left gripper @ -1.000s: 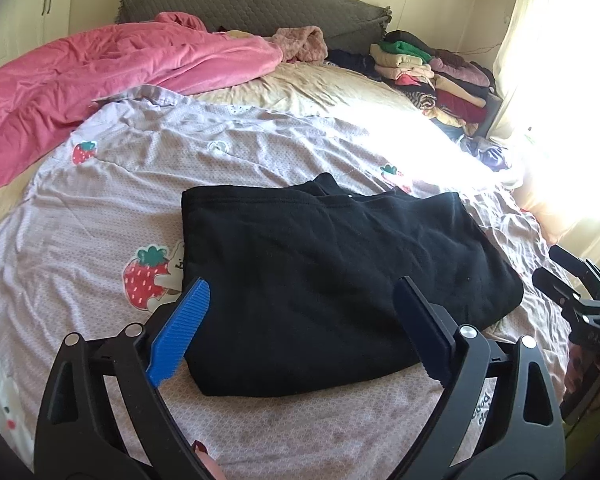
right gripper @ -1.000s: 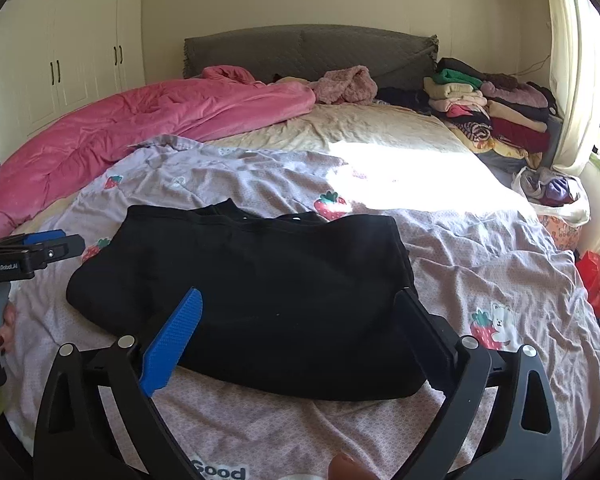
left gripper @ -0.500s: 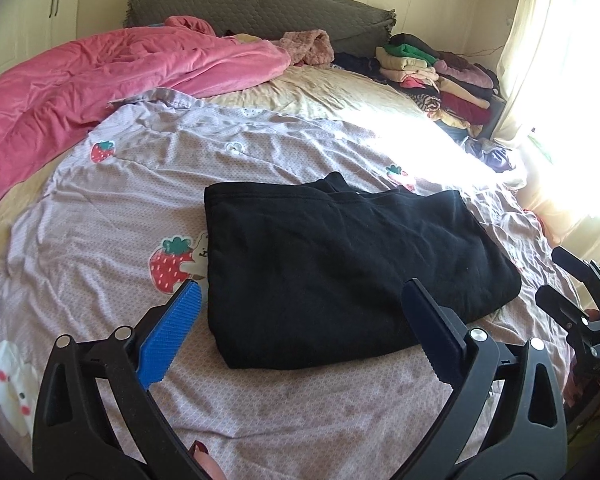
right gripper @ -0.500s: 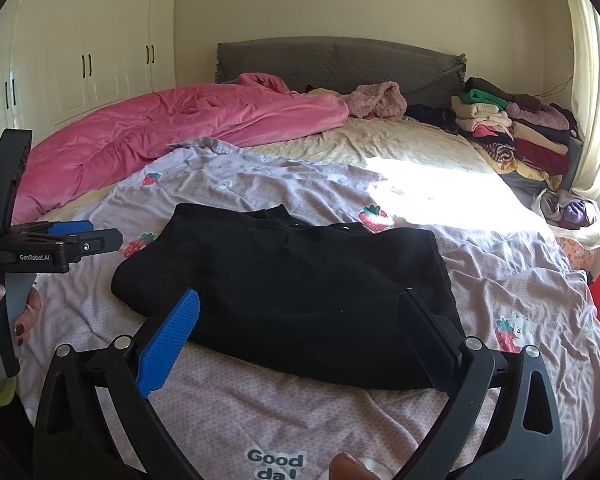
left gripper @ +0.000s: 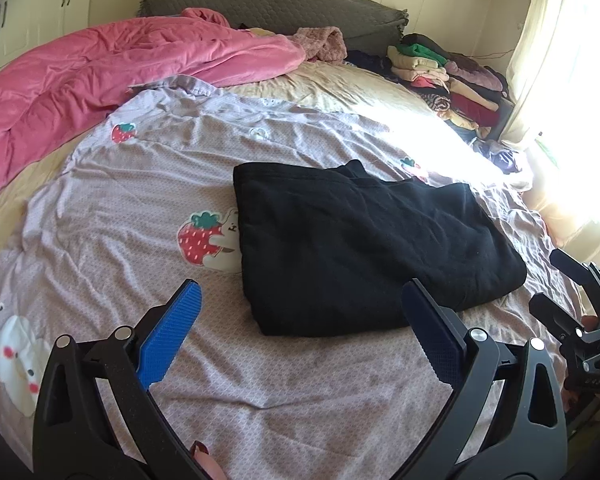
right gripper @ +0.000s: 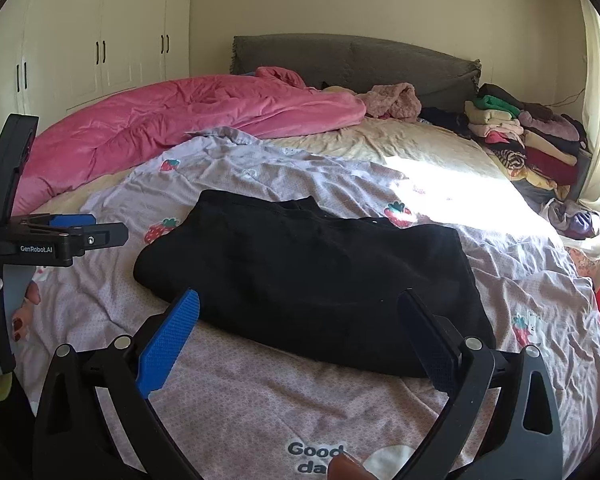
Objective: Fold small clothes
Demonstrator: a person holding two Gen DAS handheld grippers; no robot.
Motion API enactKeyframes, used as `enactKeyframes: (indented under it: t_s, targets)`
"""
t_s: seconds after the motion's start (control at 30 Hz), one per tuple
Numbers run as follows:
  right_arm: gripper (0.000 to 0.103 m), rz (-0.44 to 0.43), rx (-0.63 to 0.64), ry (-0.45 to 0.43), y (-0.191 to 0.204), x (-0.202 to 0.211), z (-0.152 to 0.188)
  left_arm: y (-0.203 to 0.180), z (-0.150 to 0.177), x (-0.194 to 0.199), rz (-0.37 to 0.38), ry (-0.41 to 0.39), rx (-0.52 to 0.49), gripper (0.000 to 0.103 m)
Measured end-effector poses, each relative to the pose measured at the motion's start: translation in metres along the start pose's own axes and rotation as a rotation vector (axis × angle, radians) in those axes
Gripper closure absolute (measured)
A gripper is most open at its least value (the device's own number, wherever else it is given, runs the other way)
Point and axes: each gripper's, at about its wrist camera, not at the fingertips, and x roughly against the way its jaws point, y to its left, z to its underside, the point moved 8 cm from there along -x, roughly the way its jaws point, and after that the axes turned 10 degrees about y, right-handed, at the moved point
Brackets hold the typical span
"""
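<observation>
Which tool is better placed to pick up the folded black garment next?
Probably right: the right tool hangs open over the black garment's near edge. The left tool is open too, but frames mostly bedsheet beside its corner.

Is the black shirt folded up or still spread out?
Folded. The black garment lies as a thick, compact rectangle on the strawberry sheet, with layered edges. Neither open tool touches it.

bare sheet (left gripper: pixel 112 216) around black garment (left gripper: pixel 360 248) (clothes pile (left gripper: pixel 452 80) well apart)

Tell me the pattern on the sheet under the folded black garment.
Lilac sheet with strawberry-and-bear prints; clearest in the left wrist view.
</observation>
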Motion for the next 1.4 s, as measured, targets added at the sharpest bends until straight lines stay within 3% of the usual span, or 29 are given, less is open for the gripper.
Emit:
enactKeyframes:
  t_s: [0.37,0.6,0.8,1.03,1.2,1.4]
  targets:
    - [0.004,0.017,0.023,0.055,0.018,-0.029,0.010,0.018,0.015,-0.004,-0.011,0.024,0.031,0.009]
    - [0.004,0.102,-0.028,0.116,-0.026,-0.067,0.009,-0.008,0.005,-0.036,0.001,0.052,0.010,0.009]
    - [0.004,0.074,-0.086,0.211,-0.056,-0.108,0.007,-0.045,-0.019,-0.071,0.008,0.074,-0.026,0.009]
    - [0.004,0.208,-0.150,0.306,-0.108,-0.131,0.029,-0.040,-0.016,-0.120,-0.093,0.180,-0.042,0.009]
    - [0.004,0.077,-0.298,0.292,-0.141,-0.128,0.050,-0.022,-0.005,-0.126,-0.094,0.183,-0.029,0.009]
    - [0.004,0.099,-0.310,0.282,-0.137,-0.122,0.049,-0.021,-0.003,-0.118,-0.080,0.170,-0.023,0.009]
